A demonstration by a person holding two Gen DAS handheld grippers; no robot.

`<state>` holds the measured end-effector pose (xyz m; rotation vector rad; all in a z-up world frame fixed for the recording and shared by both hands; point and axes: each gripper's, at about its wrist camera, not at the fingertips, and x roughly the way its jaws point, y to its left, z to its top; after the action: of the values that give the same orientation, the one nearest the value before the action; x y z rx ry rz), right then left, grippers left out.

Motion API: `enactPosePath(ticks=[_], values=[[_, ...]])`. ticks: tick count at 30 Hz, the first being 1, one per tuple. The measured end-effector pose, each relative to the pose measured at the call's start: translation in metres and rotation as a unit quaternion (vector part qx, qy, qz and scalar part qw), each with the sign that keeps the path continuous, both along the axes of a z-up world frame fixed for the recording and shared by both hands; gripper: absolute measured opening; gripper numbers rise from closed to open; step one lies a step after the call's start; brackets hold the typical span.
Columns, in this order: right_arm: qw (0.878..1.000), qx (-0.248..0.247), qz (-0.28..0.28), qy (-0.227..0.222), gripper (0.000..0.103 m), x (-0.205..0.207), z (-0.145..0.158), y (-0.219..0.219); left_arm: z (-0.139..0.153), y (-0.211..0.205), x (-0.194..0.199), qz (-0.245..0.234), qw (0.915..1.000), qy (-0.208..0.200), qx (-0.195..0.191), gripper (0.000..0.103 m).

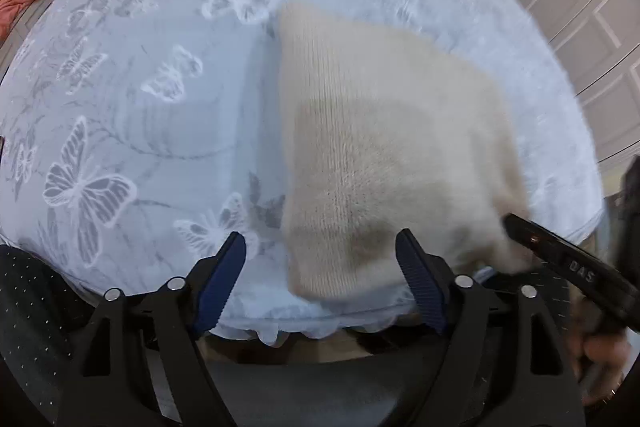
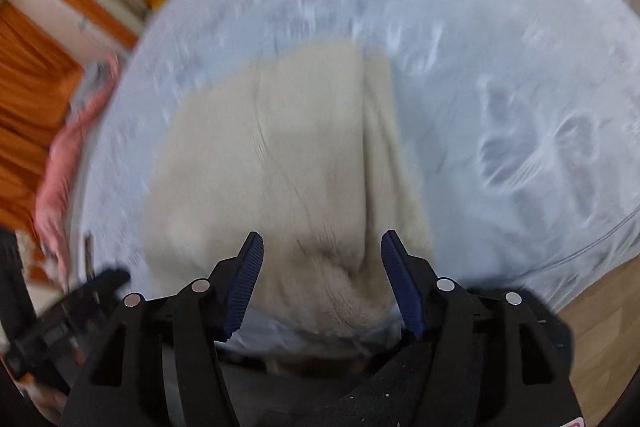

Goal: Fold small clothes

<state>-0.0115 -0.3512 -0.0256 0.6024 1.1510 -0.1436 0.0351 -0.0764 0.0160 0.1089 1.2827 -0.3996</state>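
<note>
Cream knit (image 1: 384, 147) is seen folded on the bed (image 1: 160, 107), near its front edge. Left gripper (image 1: 320, 251) fingers are spread apart, empty. Right gripper (image 2: 322, 255) fingers likewise apart, poised above the knit's near edge.

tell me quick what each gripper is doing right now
Left gripper: open, holding nothing, over the cream knit garment.
Right gripper: open, holding nothing.

Cream knit garment (image 1: 384, 147), folded, flat on bed.
</note>
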Motion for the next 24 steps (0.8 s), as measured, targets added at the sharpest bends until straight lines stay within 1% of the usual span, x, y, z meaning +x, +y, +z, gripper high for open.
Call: enactPosePath(ticks=[1, 2, 3, 4, 5, 6, 7, 9, 10, 11, 12, 14, 15, 16, 17, 18, 19, 20, 21, 22, 23, 24], values=[[1.000, -0.005, 0.015, 0.013, 0.015, 0.004, -0.007, 0.005, -0.008, -0.004, 0.002, -0.007, 0.9998, 0.006, 0.018, 0.072], [1.000, -0.011, 0.022, 0.015, 0.016, 0.006, -0.006, 0.007, -0.014, -0.007, 0.003, -0.012, 0.9994, 0.012, 0.032, 0.072], [1.000, -0.014, 0.018, 0.000, 0.014, 0.004, 0.002, 0.005, -0.018, -0.009, 0.002, -0.014, 0.9989, 0.019, 0.041, 0.072], [0.999, -0.015, 0.009, -0.041, 0.014, -0.003, 0.022, 0.000, -0.020, -0.009, -0.001, -0.017, 0.9988, 0.023, 0.039, 0.072], [0.998, -0.019, 0.003, -0.064, 0.013, -0.009, 0.037, -0.003, -0.022, -0.010, -0.003, -0.019, 0.9988, 0.022, 0.039, 0.072], [0.997, -0.026, -0.004, -0.077, 0.013, -0.014, 0.048, -0.008, -0.025, -0.012, -0.006, -0.022, 0.9986, 0.019, 0.045, 0.072], [0.996, -0.027, -0.010, -0.079, 0.013, -0.018, 0.051, -0.013, -0.030, -0.014, -0.007, -0.024, 0.9980, 0.020, 0.056, 0.072], [0.999, -0.031, 0.002, -0.013, 0.013, -0.012, 0.019, -0.018, -0.041, -0.016, -0.006, -0.025, 0.9972, 0.031, 0.064, 0.072], [0.998, -0.027, 0.019, 0.049, 0.013, -0.006, -0.013, -0.018, -0.043, -0.016, -0.007, -0.023, 0.9971, 0.032, 0.066, 0.072], [0.997, -0.022, 0.023, 0.075, 0.013, -0.005, -0.031, -0.018, -0.042, -0.015, -0.008, -0.021, 0.9973, 0.028, 0.065, 0.072], [0.997, -0.020, 0.022, 0.072, 0.014, -0.005, -0.030, -0.016, -0.040, -0.015, -0.009, -0.024, 0.9973, 0.022, 0.066, 0.072], [0.999, -0.021, 0.017, 0.034, 0.019, -0.006, -0.008, -0.016, -0.039, -0.016, -0.010, -0.030, 0.9970, 0.014, 0.069, 0.072], [1.000, -0.014, 0.008, 0.014, 0.026, -0.005, 0.002, -0.018, -0.039, -0.017, -0.010, -0.032, 0.9968, 0.010, 0.073, 0.072], [1.000, -0.003, -0.005, -0.010, 0.030, -0.002, 0.013, -0.023, -0.040, -0.017, -0.009, -0.032, 0.9966, 0.009, 0.075, 0.072], [1.000, 0.002, -0.012, -0.020, 0.033, 0.002, 0.018, -0.025, -0.041, -0.018, -0.009, -0.033, 0.9964, 0.010, 0.078, 0.072], [0.999, 0.002, -0.018, -0.027, 0.039, 0.007, 0.022, -0.028, -0.042, -0.019, -0.009, -0.032, 0.9963, 0.011, 0.079, 0.072], [0.999, -0.009, -0.026, -0.030, 0.044, 0.017, 0.023, -0.032, -0.043, -0.019, -0.009, -0.031, 0.9963, 0.011, 0.080, 0.072], [0.999, -0.017, -0.028, -0.029, 0.046, 0.026, 0.020, -0.034, -0.043, -0.019, -0.009, -0.031, 0.9962, 0.011, 0.080, 0.072], [0.999, -0.015, -0.026, -0.022, 0.046, 0.038, 0.011, -0.035, -0.042, -0.019, -0.010, -0.032, 0.9961, 0.011, 0.081, 0.072], [1.000, -0.013, -0.024, -0.007, 0.039, 0.050, 0.001, -0.037, -0.042, -0.019, -0.010, -0.032, 0.9961, 0.011, 0.081, 0.072], [1.000, -0.014, -0.019, 0.013, 0.027, 0.059, -0.009, -0.036, -0.041, -0.020, -0.010, -0.033, 0.9961, 0.012, 0.081, 0.072], [0.999, -0.019, -0.004, 0.026, 0.012, 0.066, -0.015, -0.031, -0.040, -0.019, -0.009, -0.033, 0.9962, 0.012, 0.079, 0.072]])
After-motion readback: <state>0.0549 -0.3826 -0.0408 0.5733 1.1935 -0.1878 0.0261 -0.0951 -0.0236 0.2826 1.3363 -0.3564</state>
